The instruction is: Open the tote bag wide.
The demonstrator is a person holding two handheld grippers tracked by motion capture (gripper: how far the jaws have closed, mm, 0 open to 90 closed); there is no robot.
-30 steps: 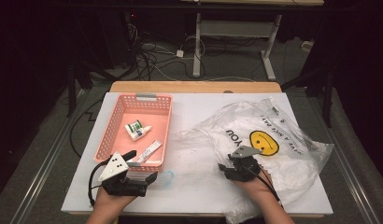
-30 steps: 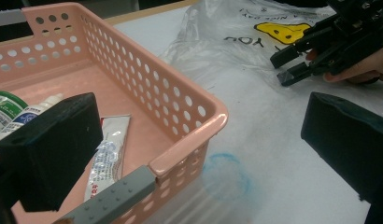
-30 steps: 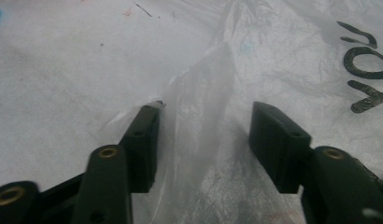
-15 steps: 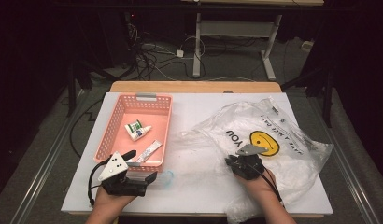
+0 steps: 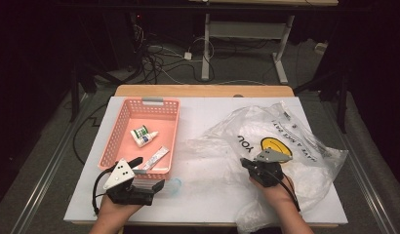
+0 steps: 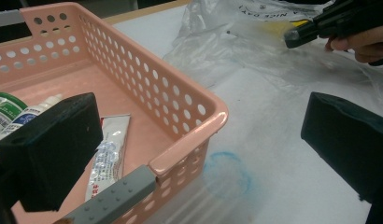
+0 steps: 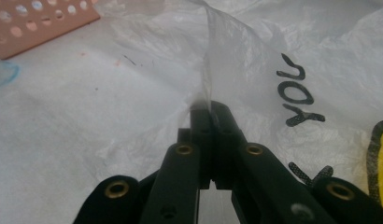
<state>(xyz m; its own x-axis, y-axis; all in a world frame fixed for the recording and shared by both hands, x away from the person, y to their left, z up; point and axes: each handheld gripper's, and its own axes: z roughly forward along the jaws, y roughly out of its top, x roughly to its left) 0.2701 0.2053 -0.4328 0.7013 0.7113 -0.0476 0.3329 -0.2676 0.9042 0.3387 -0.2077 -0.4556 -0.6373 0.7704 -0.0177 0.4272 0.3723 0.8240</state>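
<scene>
R gripper has just been closing, jaws now pinched on a fold of the plastic bag, which lies on the table's right half, spread beyond and around it. L gripper wide open, empty, at the pink basket's near corner.

Table lit bright from above, surroundings v. dark; gripper views soft, jaws blurred up close.
</scene>
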